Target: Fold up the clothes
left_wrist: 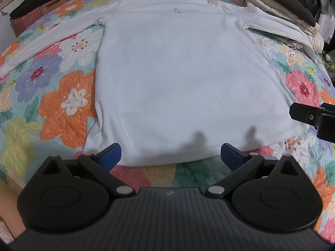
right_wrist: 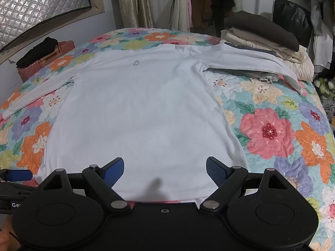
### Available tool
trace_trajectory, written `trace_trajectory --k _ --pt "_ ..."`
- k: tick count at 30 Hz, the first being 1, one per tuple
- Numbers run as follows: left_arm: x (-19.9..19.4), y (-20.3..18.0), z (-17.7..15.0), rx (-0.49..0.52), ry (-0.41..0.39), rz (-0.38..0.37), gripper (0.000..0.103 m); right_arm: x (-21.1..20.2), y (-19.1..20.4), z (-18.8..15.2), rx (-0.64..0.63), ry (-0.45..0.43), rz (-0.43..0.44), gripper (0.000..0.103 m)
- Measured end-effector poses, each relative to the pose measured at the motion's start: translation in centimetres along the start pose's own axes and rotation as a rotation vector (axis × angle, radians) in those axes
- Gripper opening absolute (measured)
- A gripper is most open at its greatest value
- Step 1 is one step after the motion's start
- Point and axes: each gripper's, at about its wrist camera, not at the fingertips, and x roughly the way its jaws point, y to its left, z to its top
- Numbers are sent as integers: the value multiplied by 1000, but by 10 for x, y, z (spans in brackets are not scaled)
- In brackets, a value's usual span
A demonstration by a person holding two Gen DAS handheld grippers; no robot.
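A white long-sleeved shirt lies flat on the floral quilt, hem toward me, sleeves spread left and right; it also shows in the right wrist view. A small grey logo marks its chest. My left gripper is open and empty, just above the hem near its left half. My right gripper is open and empty over the hem's right half. The right gripper's finger shows at the right edge of the left wrist view. The right sleeve lies over the foot of a clothes pile.
A pile of folded clothes with a dark brown top piece sits at the bed's far right. An orange case with a black garment on it stands at the far left. The floral quilt shows on both sides. Hanging clothes are behind the bed.
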Motion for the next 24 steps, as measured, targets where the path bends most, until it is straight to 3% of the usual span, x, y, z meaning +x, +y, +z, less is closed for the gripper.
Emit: trace_trajectory --k 24 --pt "3 9 2 15 25 -15 103 13 13 10 -70 35 39 89"
